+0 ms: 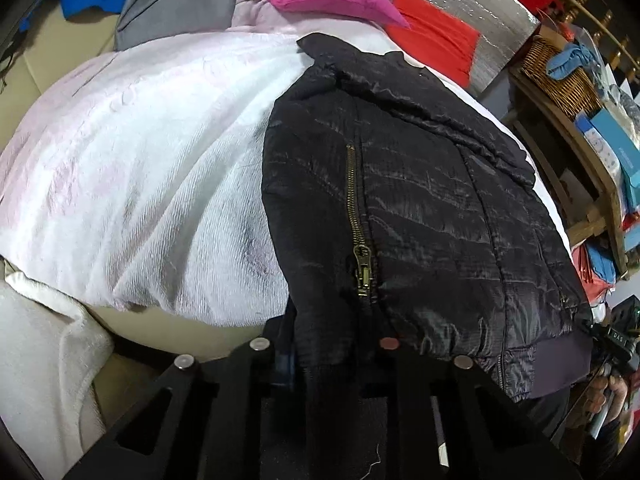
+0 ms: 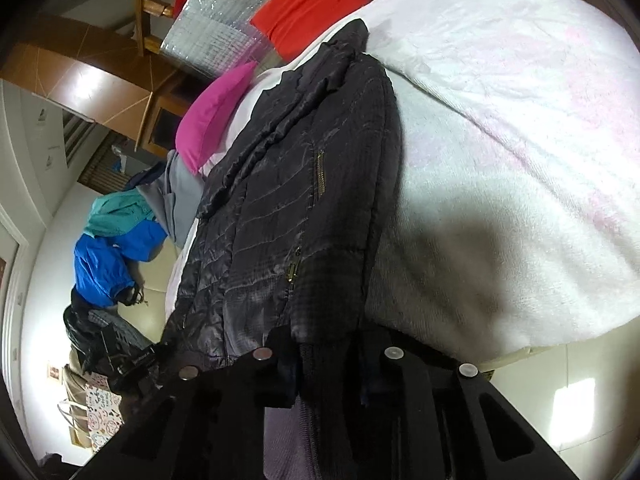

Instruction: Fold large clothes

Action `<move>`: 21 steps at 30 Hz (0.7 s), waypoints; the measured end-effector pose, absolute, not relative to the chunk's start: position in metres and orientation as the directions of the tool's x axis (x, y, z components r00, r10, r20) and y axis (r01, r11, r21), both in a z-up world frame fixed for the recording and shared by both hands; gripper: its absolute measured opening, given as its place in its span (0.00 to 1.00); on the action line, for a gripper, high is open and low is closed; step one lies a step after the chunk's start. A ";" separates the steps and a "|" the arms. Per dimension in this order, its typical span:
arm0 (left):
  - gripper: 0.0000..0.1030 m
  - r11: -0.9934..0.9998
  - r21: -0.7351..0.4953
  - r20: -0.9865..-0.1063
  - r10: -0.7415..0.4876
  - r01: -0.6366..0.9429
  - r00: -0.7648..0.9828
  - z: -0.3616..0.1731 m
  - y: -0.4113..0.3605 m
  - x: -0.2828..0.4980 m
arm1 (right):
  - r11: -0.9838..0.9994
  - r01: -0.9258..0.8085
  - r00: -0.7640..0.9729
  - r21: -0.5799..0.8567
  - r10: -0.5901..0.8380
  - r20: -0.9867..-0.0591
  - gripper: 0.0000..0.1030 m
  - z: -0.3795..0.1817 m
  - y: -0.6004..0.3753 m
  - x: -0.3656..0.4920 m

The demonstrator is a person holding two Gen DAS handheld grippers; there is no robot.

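Left wrist: jacket hem (image 1: pixel 324 356) between jaws.

Matte black plastic forms the left gripper (image 1: pixel 324 354), its angular fingers cut with slot-like openings and capped by four round metallic discs, one copper-toned. The right gripper (image 2: pixel 328 360) shares the black build, with silver and translucent white caps. A hand (image 1: pixel 604 392) with bare skin shows at the left camera's edge.
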State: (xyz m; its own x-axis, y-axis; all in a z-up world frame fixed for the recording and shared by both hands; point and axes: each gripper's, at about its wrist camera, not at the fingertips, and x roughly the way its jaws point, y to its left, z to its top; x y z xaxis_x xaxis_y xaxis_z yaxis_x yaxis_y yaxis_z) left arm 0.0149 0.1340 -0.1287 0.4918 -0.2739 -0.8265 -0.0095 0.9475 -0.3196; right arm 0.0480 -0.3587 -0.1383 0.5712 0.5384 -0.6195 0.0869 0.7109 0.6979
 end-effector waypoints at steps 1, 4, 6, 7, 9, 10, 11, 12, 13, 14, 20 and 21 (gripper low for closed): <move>0.18 0.948 -0.318 -0.824 -0.272 -0.010 0.497 -0.127 0.134 0.014 | 0.713 0.084 0.573 0.696 0.537 -0.619 0.20 -0.137 -0.359 0.047; 0.17 0.944 -0.329 -0.804 -0.282 0.002 0.523 -0.118 0.136 0.007 | 0.711 0.073 0.587 0.699 0.536 -0.607 0.18 -0.129 -0.358 0.044; 0.17 0.939 -0.345 -0.790 -0.295 0.009 0.537 -0.110 0.138 0.002 | 0.709 0.063 0.594 0.703 0.539 -0.597 0.18 -0.124 -0.360 0.041; 0.17 0.940 -0.342 -0.787 -0.294 0.013 0.543 -0.108 0.139 0.000 | 0.709 0.057 0.596 0.703 0.541 -0.593 0.18 -0.121 -0.360 0.039; 0.17 0.938 -0.346 -0.780 -0.298 0.017 0.550 -0.104 0.141 -0.004 | 0.707 0.049 0.599 0.705 0.544 -0.587 0.18 -0.117 -0.362 0.037; 0.17 0.937 -0.350 -0.778 -0.301 0.017 0.552 -0.103 0.141 -0.006 | 0.702 0.049 0.601 0.711 0.548 -0.582 0.18 -0.116 -0.363 0.035; 0.17 0.937 -0.349 -0.778 -0.301 0.018 0.552 -0.103 0.141 -0.007 | 0.698 0.049 0.602 0.714 0.550 -0.579 0.18 -0.116 -0.364 0.032; 0.17 0.936 -0.351 -0.778 -0.301 0.017 0.551 -0.103 0.142 -0.010 | 0.696 0.048 0.602 0.716 0.552 -0.577 0.18 -0.116 -0.364 0.031; 0.17 0.935 -0.355 -0.778 -0.304 0.016 0.550 -0.103 0.142 -0.010 | 0.693 0.048 0.602 0.719 0.554 -0.575 0.18 -0.116 -0.364 0.028; 0.17 0.933 -0.358 -0.777 -0.307 0.016 0.550 -0.103 0.143 -0.012 | 0.692 0.048 0.601 0.721 0.556 -0.574 0.18 -0.116 -0.365 0.028; 0.17 0.932 -0.362 -0.780 -0.307 0.008 0.545 -0.104 0.146 -0.007 | 0.682 0.048 0.602 0.730 0.564 -0.566 0.18 -0.116 -0.368 0.030; 0.17 0.933 -0.360 -0.779 -0.306 0.009 0.547 -0.103 0.145 -0.005 | 0.681 0.043 0.602 0.731 0.566 -0.563 0.18 -0.114 -0.369 0.033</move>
State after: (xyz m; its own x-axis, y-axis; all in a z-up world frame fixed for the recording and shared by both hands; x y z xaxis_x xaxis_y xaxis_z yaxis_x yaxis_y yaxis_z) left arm -0.0054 0.1450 -0.1027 0.5467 -0.3059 -0.7795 0.0091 0.9330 -0.3598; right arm 0.0330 -0.3687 -0.1137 0.6021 0.5658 -0.5633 0.0434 0.6813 0.7307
